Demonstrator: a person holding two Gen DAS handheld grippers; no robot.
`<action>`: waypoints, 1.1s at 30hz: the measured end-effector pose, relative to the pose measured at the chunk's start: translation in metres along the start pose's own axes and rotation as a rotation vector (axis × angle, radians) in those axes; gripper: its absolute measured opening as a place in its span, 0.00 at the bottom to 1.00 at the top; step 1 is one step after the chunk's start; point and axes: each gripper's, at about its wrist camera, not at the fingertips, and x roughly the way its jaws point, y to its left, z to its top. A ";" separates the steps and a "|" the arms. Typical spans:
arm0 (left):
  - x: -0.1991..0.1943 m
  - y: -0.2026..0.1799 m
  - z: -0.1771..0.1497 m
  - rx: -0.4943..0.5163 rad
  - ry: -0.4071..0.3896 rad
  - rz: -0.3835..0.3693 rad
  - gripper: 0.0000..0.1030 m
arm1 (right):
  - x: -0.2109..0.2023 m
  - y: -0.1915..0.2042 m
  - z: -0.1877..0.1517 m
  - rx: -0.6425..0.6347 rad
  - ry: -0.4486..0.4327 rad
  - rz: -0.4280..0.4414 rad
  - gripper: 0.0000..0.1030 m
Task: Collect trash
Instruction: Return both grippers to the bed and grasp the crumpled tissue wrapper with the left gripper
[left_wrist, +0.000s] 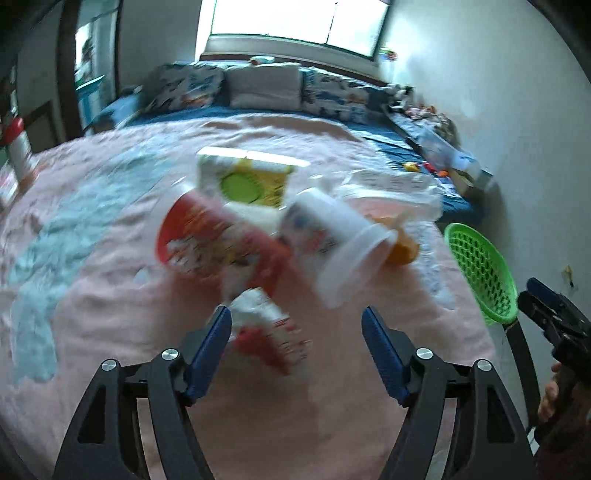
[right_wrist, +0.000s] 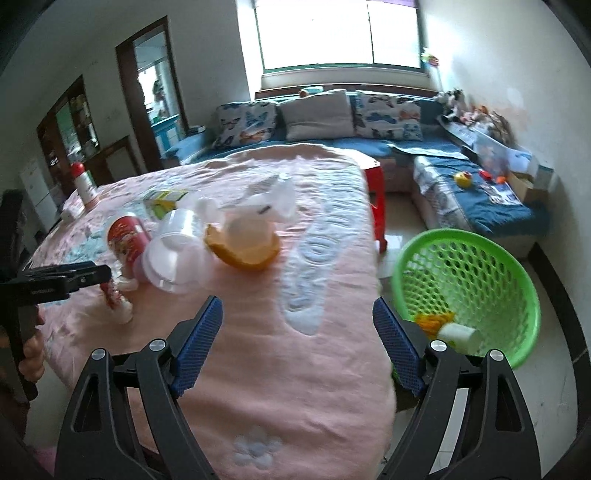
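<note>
Trash lies in a heap on a pink-covered table (right_wrist: 280, 369): a red printed cup (left_wrist: 207, 236) on its side, a clear plastic cup (left_wrist: 343, 243), a yellow-green carton (left_wrist: 251, 181), an orange peel (right_wrist: 243, 247), a clear plastic bag (right_wrist: 266, 199) and a crumpled red-white wrapper (left_wrist: 269, 328). My left gripper (left_wrist: 297, 339) is open, its left finger beside the wrapper. My right gripper (right_wrist: 295, 332) is open and empty over bare cloth. A green mesh basket (right_wrist: 469, 288) stands on the floor at the table's right edge, with a few pieces of trash in it.
A red-capped bottle (right_wrist: 83, 182) stands at the table's far left. A red stool (right_wrist: 376, 199) is behind the table. A blue sofa (right_wrist: 332, 144) with cushions and toys runs along the back and right walls.
</note>
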 end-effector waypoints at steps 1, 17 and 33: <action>0.002 0.004 -0.002 -0.013 0.009 0.001 0.69 | 0.002 0.003 0.000 -0.006 0.002 0.004 0.81; 0.042 0.031 -0.011 -0.159 0.107 0.032 0.70 | 0.031 0.029 0.003 -0.052 0.058 0.054 0.81; 0.049 0.036 -0.022 -0.150 0.134 0.053 0.52 | 0.072 0.031 0.059 -0.078 0.062 0.096 0.81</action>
